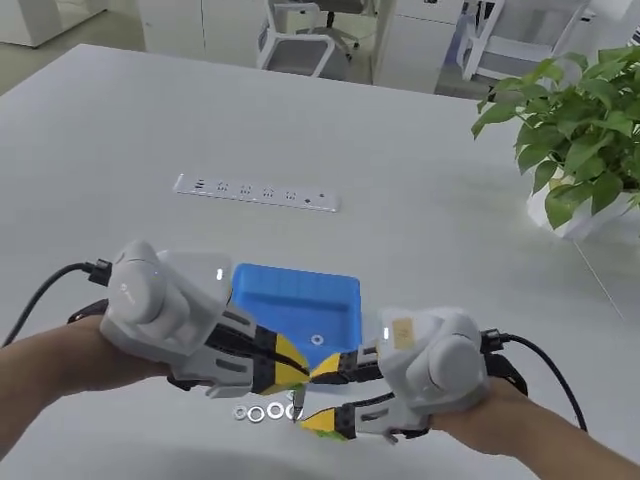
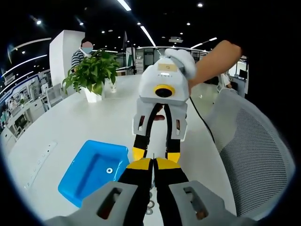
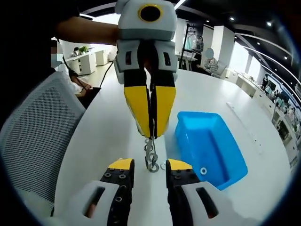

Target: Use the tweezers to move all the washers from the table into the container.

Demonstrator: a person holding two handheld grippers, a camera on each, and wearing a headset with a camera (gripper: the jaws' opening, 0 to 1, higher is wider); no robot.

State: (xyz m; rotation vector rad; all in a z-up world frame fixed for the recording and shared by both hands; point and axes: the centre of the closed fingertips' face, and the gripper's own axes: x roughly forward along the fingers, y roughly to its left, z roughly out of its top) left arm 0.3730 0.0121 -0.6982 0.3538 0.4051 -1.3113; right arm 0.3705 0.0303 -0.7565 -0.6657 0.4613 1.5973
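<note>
Pale grey counter [image 1: 120,120] carries everything, with a white power strip [image 1: 255,192] lying further back. At the left, the left hand-held gripper [image 1: 290,365] has its yellow jaws pressed together on the thin tweezers [image 3: 151,135], whose tip points down at the counter. Just beneath it, a short row of washers [image 1: 266,412] lies on the counter, close to the near edge of the blue container [image 1: 295,275]. One more washer [image 1: 317,340] sits inside the container. To the right, the right hand-held gripper [image 3: 150,165] faces the left one with its jaws spread apart, holding nothing. A potted plant [image 1: 580,120] stands at the far right.
</note>
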